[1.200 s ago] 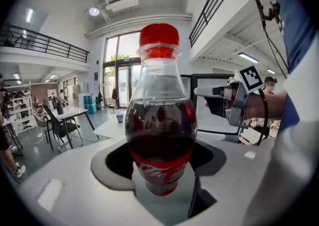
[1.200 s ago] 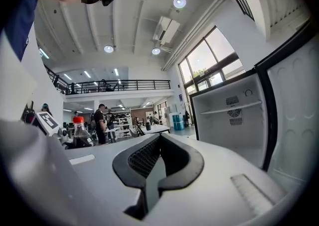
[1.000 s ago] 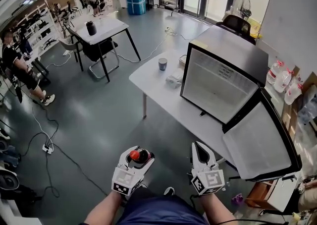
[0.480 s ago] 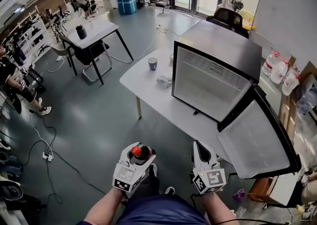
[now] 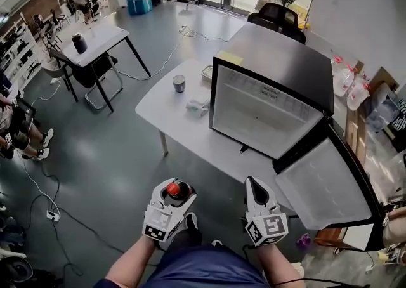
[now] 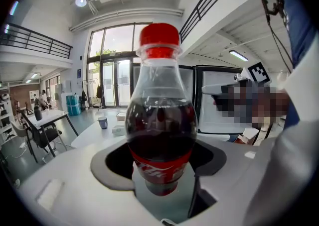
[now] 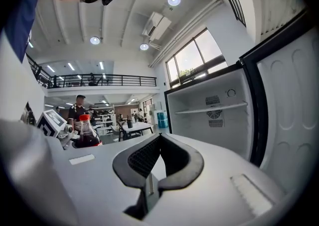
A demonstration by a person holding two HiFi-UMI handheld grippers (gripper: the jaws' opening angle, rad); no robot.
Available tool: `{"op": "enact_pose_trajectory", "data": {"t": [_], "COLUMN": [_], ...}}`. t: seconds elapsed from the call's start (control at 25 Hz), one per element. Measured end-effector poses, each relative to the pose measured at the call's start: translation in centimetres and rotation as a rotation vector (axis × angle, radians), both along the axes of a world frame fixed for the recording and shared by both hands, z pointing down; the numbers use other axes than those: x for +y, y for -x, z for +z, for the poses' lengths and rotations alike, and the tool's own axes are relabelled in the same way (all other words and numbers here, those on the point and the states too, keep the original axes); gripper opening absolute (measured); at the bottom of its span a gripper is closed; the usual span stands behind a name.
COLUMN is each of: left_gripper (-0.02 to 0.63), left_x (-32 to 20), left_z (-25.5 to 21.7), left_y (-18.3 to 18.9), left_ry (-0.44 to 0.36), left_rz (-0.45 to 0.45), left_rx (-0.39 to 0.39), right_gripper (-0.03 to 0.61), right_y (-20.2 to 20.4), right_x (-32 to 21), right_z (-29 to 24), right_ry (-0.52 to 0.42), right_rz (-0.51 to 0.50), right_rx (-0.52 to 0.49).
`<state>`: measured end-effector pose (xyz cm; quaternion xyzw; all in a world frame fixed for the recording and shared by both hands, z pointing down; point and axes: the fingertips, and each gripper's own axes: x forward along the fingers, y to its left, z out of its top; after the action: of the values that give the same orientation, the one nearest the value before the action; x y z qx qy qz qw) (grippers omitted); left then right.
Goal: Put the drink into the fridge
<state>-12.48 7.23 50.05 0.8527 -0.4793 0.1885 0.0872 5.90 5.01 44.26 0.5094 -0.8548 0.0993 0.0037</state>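
A small cola bottle (image 5: 176, 191) with a red cap and dark drink stands upright in my left gripper (image 5: 174, 195), which is shut on it; in the left gripper view the bottle (image 6: 161, 130) fills the middle between the jaws. My right gripper (image 5: 256, 189) is held beside it, shut, with nothing between its jaws (image 7: 149, 170). The mini fridge (image 5: 273, 84) stands on the white table (image 5: 190, 129) ahead, its door (image 5: 330, 182) swung wide open to the right. The fridge interior (image 7: 214, 115) is white with one shelf and looks bare.
A blue cup (image 5: 179, 83), a crumpled white cloth (image 5: 198, 106) and a small tray (image 5: 208, 73) lie on the table left of the fridge. A second table with a dark flask (image 5: 80, 43) and chairs stand further left. Cables trail on the grey floor. People sit far left.
Both grippers have come closer to the table and fridge, which now sit lower and more central in the head view. The bottle stays held in the left gripper.
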Motion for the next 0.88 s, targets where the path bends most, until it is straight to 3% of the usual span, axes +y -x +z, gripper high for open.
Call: {"op": "enact_pose_trajectory", "data": {"t": [0.64, 0.88], "left_gripper": [0.313, 0.313], "left_x": [-7.8, -10.5], "left_z": [2.6, 3.0], "left_y": [2.1, 2.2], "left_ry": [0.010, 0.015], "left_rz": [0.153, 0.178], "left_rx": [0.025, 0.050], "right_gripper": [0.006, 0.006], "right_y": [2.4, 3.2], "right_x": [-5.8, -7.3], "right_z": [0.7, 1.2], "right_ry": [0.038, 0.058], "right_rz": [0.152, 0.166], "right_rx": [0.084, 0.115]}}
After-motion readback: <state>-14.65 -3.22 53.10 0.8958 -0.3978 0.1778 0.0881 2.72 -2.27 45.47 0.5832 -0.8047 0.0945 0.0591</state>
